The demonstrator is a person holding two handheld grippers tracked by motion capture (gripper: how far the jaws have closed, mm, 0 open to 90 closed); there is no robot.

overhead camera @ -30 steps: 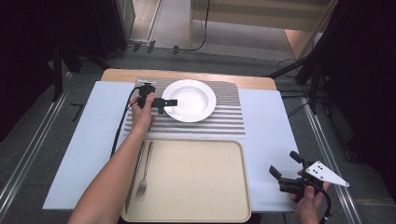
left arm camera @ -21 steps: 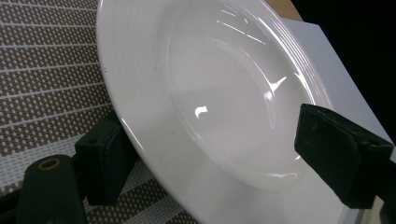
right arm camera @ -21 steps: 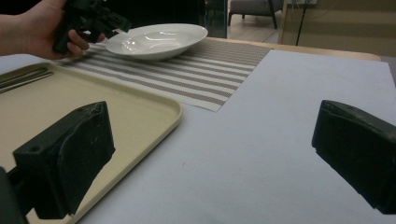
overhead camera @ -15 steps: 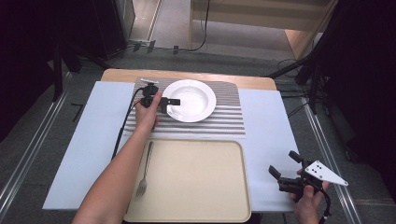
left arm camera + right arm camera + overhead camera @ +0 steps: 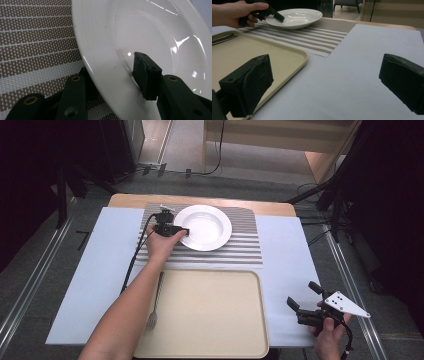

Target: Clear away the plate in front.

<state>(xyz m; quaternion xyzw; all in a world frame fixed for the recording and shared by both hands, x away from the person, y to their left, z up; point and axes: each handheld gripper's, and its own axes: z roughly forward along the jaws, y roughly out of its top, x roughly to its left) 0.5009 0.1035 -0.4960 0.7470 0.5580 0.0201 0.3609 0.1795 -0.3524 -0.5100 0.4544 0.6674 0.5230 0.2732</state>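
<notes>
Dark surroundings frame a tabletop (image 5: 85, 285) covered by a pale sheet; in the high view a striped placemat (image 5: 240, 251) lies at its far side and carries a white plate (image 5: 207, 226). Left tool (image 5: 181, 230) meets the plate at its left rim, a side approach that lets one jaw pass under the raised edge. Nearer the person, a beige tray (image 5: 210, 315) holds a fork (image 5: 154, 312) along its left wall, presumably the destination for the plate. Right tool (image 5: 306, 301) hovers over the near right corner, well apart from the work.

Left gripper view: the plate (image 5: 105, 45) rim runs between the jaws, one above in the bowl, one beneath on the placemat (image 5: 35, 40). The jaws have just been closing on the rim; firm pad contact cannot be confirmed.

Right gripper view: the right tool's jaws stand wide apart with nothing between them, kept ready. Beyond them lie the tray (image 5: 262, 57) and the plate (image 5: 299, 16).
</notes>
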